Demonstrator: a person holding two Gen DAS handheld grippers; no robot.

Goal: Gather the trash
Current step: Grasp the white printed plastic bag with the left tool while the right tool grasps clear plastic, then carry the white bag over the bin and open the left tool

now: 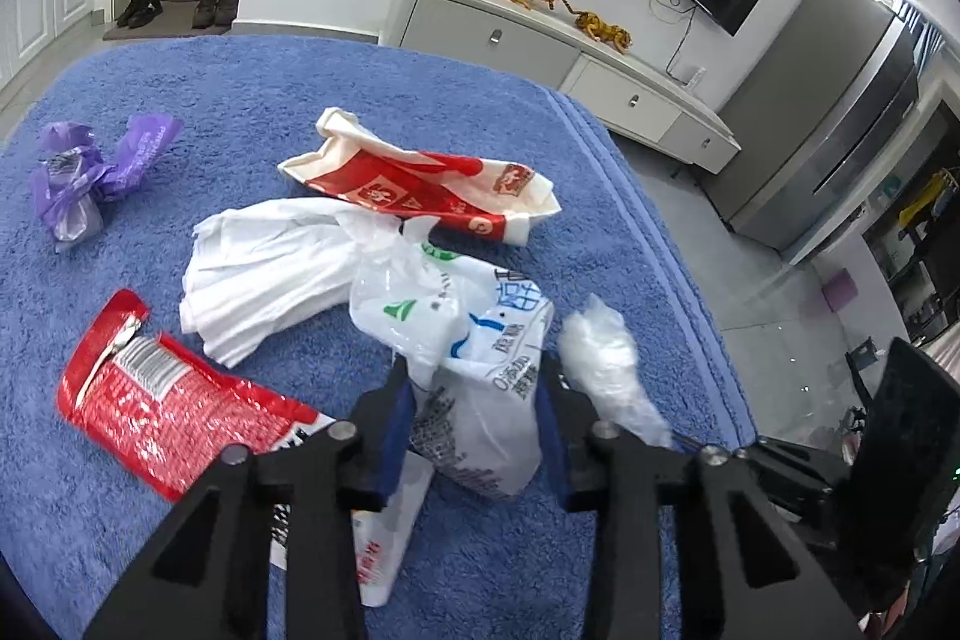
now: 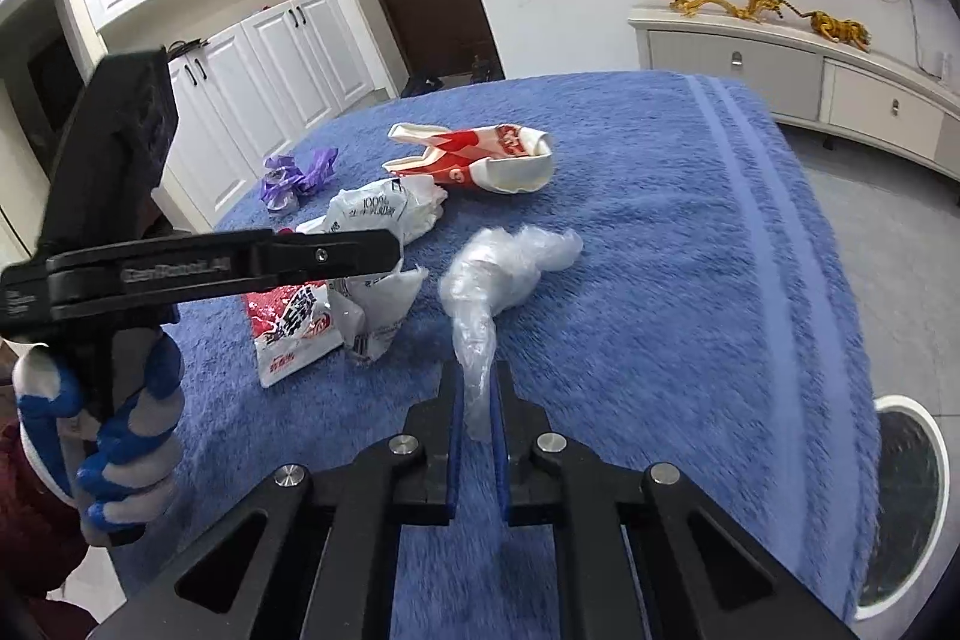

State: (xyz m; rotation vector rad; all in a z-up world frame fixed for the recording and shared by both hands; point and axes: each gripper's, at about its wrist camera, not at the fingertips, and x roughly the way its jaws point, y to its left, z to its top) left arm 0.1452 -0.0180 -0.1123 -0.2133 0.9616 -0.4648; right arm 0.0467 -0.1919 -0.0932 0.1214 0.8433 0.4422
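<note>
Two grippers are working over the blue towel (image 1: 252,100), and each view is telling you something the other is not. Your right gripper (image 2: 477,391) is pinching the tail of the clear plastic wrap (image 2: 498,262) between nearly closed fingers; the left wrist view is showing that wrap only as a blurred strip. Your left gripper (image 1: 477,370) is hanging with fingers spread wide around the printed white bag (image 1: 480,340), not squeezing it. Only the right wrist view is catching the round white bin (image 2: 906,508) beside the towel's edge and your gloved left hand (image 2: 114,436).
</note>
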